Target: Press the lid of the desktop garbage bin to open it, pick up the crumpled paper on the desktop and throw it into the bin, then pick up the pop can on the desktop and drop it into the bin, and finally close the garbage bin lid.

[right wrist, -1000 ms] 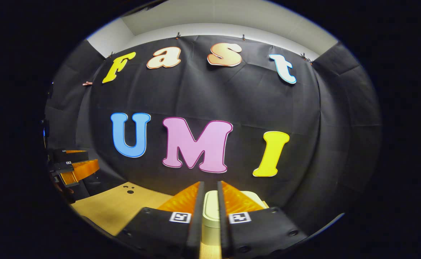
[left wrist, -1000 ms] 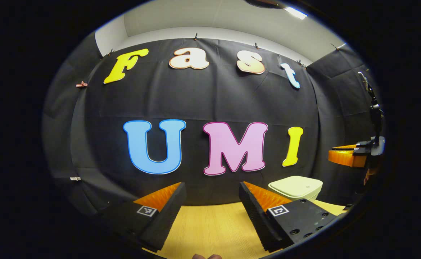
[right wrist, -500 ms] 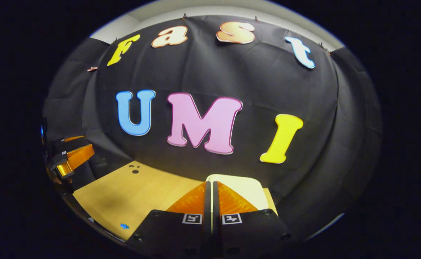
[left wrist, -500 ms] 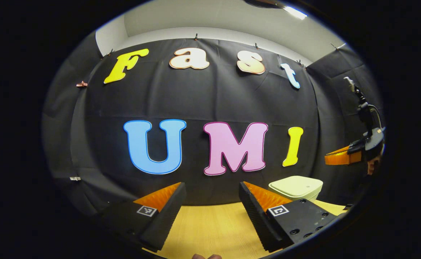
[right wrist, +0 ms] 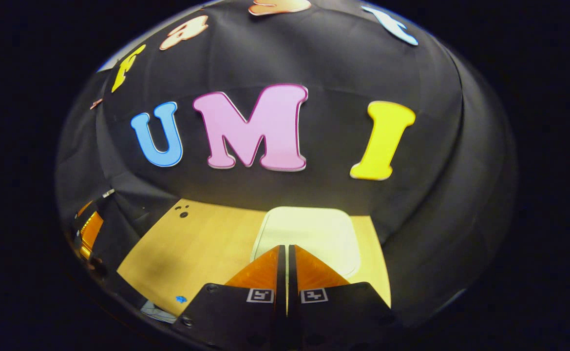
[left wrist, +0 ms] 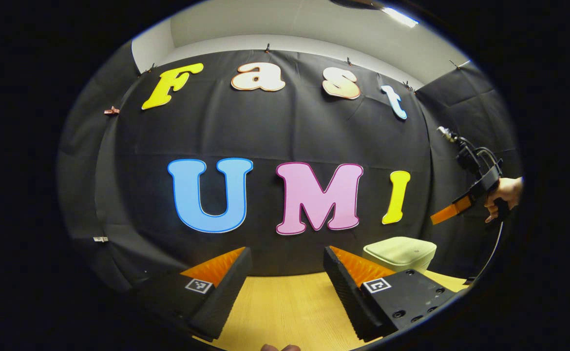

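The pale green bin stands with its lid down at the back right of the wooden table, against the booth wall. In the left gripper view my left gripper hangs open over the table, left of the bin, with nothing between its fingers. The right gripper, held by a hand, tilts down above and to the right of the bin. In the right gripper view my right gripper is shut and empty, pointing down at the bin lid from above.
The wooden table reaches back to the black cloth wall. A few small dark holes mark its far left part, and a small blue mark lies near its front edge. The left gripper shows at the far left edge.
My right gripper's fingers have gone from a narrow gap to shut; it has tilted downward and moved over the bin lid. The left gripper has stayed put.
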{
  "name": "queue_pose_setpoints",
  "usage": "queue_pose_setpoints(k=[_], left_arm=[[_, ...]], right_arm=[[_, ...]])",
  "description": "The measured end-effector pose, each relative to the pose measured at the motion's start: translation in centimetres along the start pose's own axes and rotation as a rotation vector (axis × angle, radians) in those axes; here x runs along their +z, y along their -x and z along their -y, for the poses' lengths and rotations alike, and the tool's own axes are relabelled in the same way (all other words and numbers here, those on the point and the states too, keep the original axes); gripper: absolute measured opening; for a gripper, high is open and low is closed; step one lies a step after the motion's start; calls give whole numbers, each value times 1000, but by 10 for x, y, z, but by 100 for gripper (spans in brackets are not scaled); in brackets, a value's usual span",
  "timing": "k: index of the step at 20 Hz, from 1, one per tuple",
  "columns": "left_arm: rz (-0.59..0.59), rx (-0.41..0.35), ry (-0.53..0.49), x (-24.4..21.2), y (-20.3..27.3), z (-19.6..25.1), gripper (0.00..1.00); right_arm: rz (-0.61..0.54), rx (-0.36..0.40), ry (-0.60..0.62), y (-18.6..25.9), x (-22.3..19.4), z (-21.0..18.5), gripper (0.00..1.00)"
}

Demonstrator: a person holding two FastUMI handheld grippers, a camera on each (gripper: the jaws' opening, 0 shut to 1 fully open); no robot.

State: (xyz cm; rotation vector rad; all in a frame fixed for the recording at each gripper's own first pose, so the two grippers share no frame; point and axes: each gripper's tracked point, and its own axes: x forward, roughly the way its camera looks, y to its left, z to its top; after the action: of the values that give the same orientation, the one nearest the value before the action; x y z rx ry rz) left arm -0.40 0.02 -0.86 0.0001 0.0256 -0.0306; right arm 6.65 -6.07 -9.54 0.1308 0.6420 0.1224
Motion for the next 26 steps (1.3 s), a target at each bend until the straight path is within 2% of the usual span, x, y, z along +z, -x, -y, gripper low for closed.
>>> queue_pose_setpoints(k=[3,8,15,26], left_arm=[[-3,-2,-2,0,1,1,96],[-6,2,10,-2,2,1,96],[-16,23,18,-7,3,-4,96],[-28,40,14,-10,1,-7,96]], right_arm=[[-71,4,-15,-18,-11,7,5],[-148,-4,33,-47,-27,10,5],[-183,-36,45,-71,-41,27,5],[-251,-22,32,-83,-60,37,6]])
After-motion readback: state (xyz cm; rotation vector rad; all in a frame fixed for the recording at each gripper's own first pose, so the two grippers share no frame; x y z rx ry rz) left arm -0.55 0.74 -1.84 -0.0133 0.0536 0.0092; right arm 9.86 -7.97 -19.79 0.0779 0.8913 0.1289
